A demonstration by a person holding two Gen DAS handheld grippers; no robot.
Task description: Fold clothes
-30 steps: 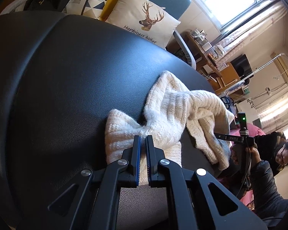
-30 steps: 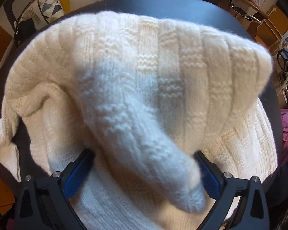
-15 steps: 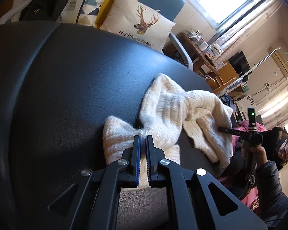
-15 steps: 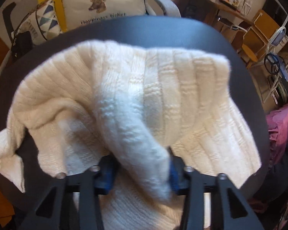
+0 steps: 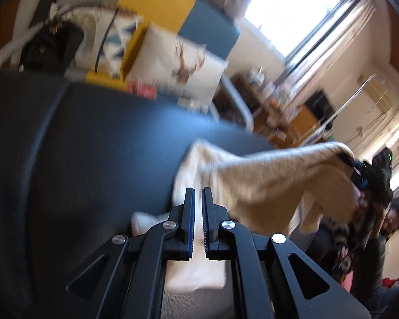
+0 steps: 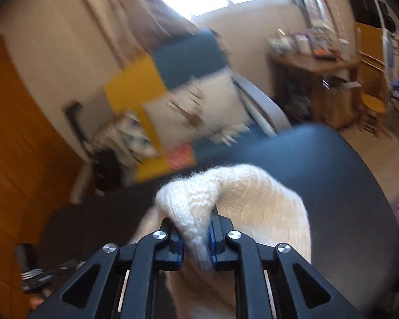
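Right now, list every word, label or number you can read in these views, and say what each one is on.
None can be read.
deer cushion: a line of print under the deer, smeared by motion blur, unreadable.
red packet on the sofa: markings too blurred to read.
desk clutter: boxes and labels too small to read.
white knitted sweater: no tag or label shows.

a wide dark padded table top (image 5: 98, 143) fills the foreground; behind it stands a yellow and blue blocked sofa back (image 5: 173, 13) with a white deer-print cushion (image 5: 178, 58) and a triangle-patterned cushion (image 5: 111, 37) leaning on it; a black handbag (image 5: 50, 47) sits at its left end; a bright curtained window (image 5: 300, 5) throws daylight over cream walls; a cluttered wooden desk (image 6: 316, 63) stands by a small round wooden stool (image 6: 372, 111); an orange wooden door (image 6: 18, 133) stands on the left.
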